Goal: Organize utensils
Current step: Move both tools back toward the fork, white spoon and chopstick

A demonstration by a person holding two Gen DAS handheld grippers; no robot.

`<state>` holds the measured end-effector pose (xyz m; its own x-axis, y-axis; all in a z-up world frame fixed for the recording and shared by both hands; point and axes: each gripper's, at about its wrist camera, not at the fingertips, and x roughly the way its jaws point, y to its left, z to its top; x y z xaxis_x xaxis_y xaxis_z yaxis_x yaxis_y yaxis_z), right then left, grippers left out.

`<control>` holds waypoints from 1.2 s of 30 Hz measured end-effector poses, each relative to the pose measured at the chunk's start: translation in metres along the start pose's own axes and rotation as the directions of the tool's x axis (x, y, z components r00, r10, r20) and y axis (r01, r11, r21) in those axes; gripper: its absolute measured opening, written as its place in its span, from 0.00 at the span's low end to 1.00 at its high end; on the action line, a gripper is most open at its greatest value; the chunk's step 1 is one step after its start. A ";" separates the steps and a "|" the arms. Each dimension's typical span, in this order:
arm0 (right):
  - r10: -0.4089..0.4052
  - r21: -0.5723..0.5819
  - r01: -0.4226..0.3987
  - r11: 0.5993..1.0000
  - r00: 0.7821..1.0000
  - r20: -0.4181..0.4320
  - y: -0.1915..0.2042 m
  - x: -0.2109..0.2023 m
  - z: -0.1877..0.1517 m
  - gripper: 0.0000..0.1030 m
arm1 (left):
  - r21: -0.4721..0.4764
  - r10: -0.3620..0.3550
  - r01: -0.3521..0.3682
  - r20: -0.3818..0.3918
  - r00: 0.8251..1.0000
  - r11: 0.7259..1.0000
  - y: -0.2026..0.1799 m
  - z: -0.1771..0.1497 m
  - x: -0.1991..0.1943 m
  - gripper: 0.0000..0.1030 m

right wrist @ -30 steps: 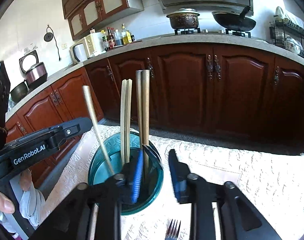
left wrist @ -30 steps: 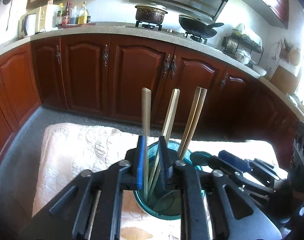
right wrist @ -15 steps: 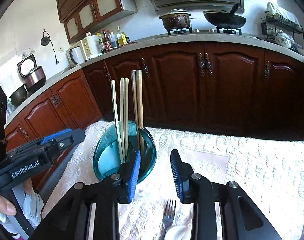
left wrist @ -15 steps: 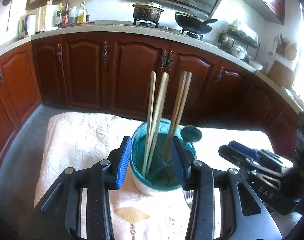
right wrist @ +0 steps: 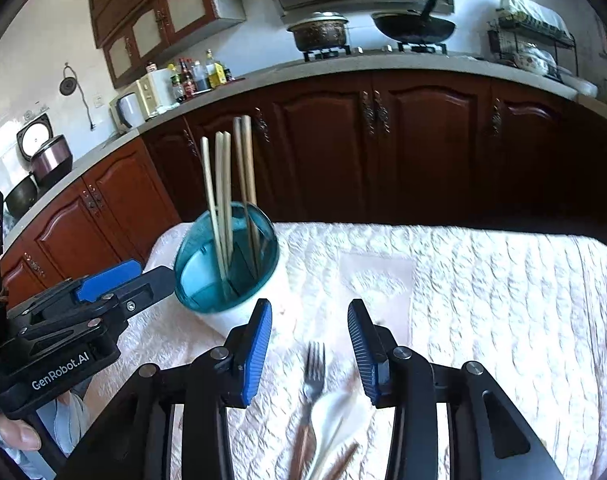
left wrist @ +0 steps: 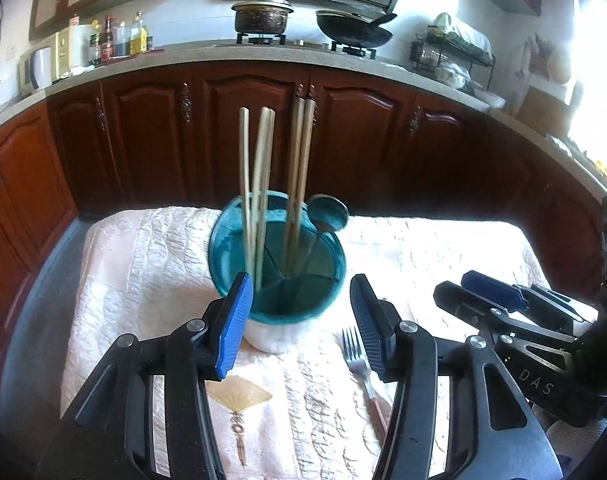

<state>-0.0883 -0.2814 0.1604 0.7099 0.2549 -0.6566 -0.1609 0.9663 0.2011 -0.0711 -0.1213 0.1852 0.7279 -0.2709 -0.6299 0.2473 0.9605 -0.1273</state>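
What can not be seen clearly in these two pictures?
- Fork handle and white spoon: right wrist view, blurred, cut by the bottom edge.
- Holder base: left wrist view, partly behind the left gripper, jaws opening.
- Bottle labels: too small.

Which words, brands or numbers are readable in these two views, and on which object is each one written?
"GenRobot.AI": on the body of the left hand-held gripper, seen in the right wrist view.
"DAS": on the body of the right hand-held gripper, seen in the left wrist view; the print may run on out of sight.
Labels on the bottles on the counter: too small to read.
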 end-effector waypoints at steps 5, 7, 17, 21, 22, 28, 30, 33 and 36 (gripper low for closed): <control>-0.041 0.024 0.041 0.999 0.999 -0.028 -0.010 -0.004 -0.012 0.39 | 0.016 -0.016 0.017 -0.026 1.000 1.000 -0.014 -0.011 0.002 0.50; -0.050 0.034 0.051 0.998 0.998 -0.034 -0.014 -0.007 -0.016 0.39 | 0.028 -0.022 0.023 -0.037 0.999 0.999 -0.019 -0.016 0.004 0.50; -0.084 0.076 0.090 0.993 0.994 -0.076 -0.032 -0.009 -0.034 0.40 | 0.049 -0.053 0.058 -0.092 0.994 0.997 -0.035 -0.033 0.011 0.51; -0.094 0.082 0.102 0.991 0.991 -0.096 -0.036 -0.007 -0.039 0.40 | 0.034 -0.076 0.082 -0.130 0.989 0.996 -0.036 -0.040 0.017 0.51; -0.095 0.083 0.104 0.991 0.990 -0.100 -0.036 -0.006 -0.040 0.40 | 0.030 -0.081 0.086 -0.139 0.987 0.996 -0.035 -0.042 0.019 0.51; -0.097 0.092 0.110 0.990 0.986 -0.135 -0.041 0.001 -0.050 0.41 | 0.014 -0.084 0.088 -0.181 0.980 0.996 -0.033 -0.055 0.026 0.51; -0.093 0.097 0.108 0.989 0.984 -0.152 -0.043 0.005 -0.053 0.41 | 0.010 -0.087 0.091 -0.199 0.976 0.996 -0.031 -0.059 0.029 0.51; -0.077 0.102 0.097 0.990 0.979 -0.188 -0.049 0.013 -0.062 0.41 | 0.004 -0.089 0.092 -0.225 0.970 0.996 -0.028 -0.065 0.035 0.51; -0.036 0.113 0.064 0.991 0.970 -0.241 -0.056 0.026 -0.075 0.41 | 0.005 -0.079 0.083 -0.247 0.966 0.997 -0.024 -0.071 0.041 0.51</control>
<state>-0.1124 -0.3257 0.0778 0.5294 0.2218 -0.8189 -0.0363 0.9703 0.2393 -0.0927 -0.1511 0.1077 0.5253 -0.3217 -0.7878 0.3103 0.9344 -0.1748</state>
